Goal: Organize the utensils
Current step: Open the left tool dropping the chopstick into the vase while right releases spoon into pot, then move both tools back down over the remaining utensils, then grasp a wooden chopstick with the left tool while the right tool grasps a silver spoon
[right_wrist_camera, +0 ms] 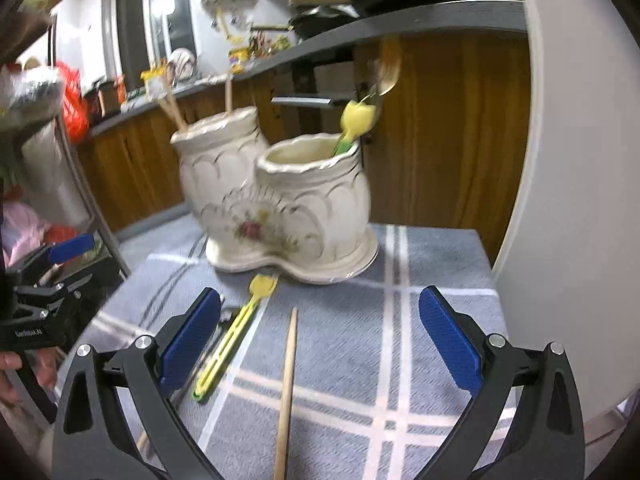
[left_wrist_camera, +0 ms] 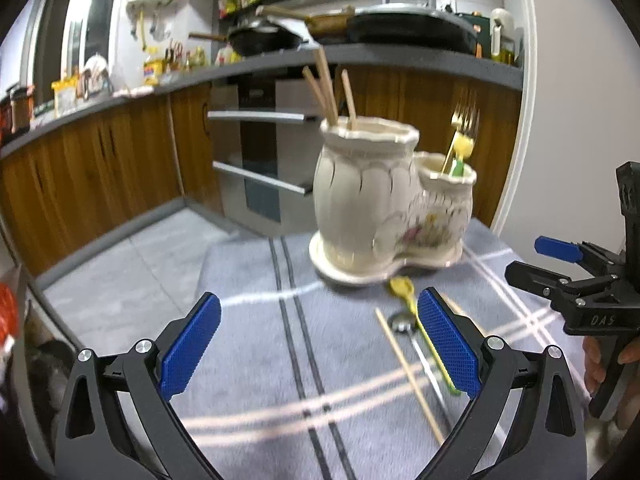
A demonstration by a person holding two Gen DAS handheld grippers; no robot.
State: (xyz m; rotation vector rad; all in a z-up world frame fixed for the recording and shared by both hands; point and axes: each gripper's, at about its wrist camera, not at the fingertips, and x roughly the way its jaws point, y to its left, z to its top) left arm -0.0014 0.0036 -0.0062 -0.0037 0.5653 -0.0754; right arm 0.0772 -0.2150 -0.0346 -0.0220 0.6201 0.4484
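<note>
I have both grippers, left (left_wrist_camera: 320,344) and right (right_wrist_camera: 320,344), spread wide and empty. A thin wooden chopstick (right_wrist_camera: 287,388) lies on the woven checked cloth (right_wrist_camera: 400,360), pointing toward the glossy ceramic holder (right_wrist_camera: 280,208).

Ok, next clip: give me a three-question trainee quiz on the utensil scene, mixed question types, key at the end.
1. True or false: the right gripper is shut on the loose wooden chopstick.
2. Which compartment of the ceramic utensil holder has the chopsticks: A) taller, B) shorter?
3. Fill in: on the plaid tablecloth, the yellow-green utensil lies closest to the right gripper's ____ finger.

Key:
1. False; both it and the left gripper are open and empty.
2. A
3. left
</note>
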